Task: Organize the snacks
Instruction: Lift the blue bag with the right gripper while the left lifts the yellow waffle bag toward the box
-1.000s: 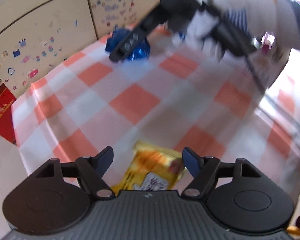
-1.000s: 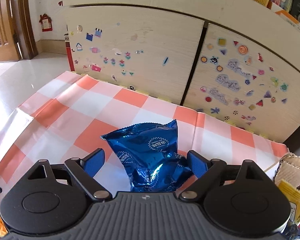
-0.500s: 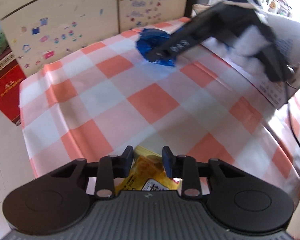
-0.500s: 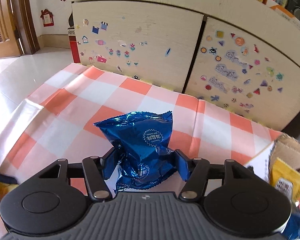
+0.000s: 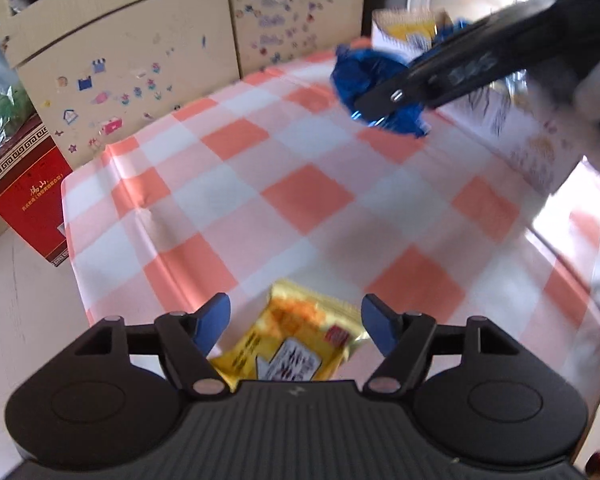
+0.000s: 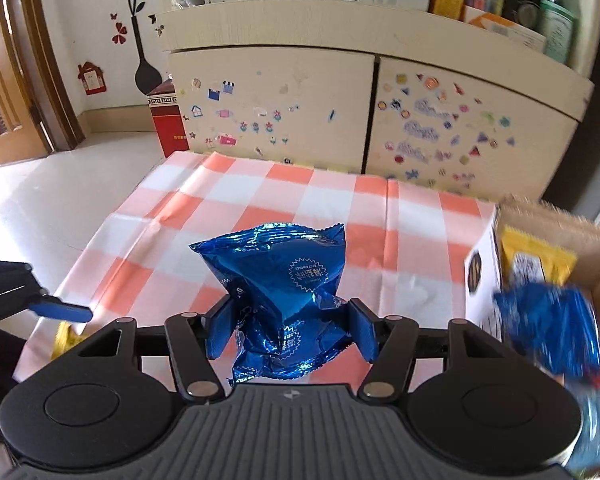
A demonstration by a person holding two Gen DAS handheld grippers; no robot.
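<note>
Right gripper (image 6: pixel 292 330) clamping blue packet (image 6: pixel 284 280)

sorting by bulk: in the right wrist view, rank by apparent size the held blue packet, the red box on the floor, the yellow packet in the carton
1. blue snack packet, though nearest the camera
2. yellow packet and red box: alike, so unranked; the box stands farther off

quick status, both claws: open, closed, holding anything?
Left claw: open, straddling the yellow snack packet, not gripping.
Right claw: closed on the blue snack bag.
</note>
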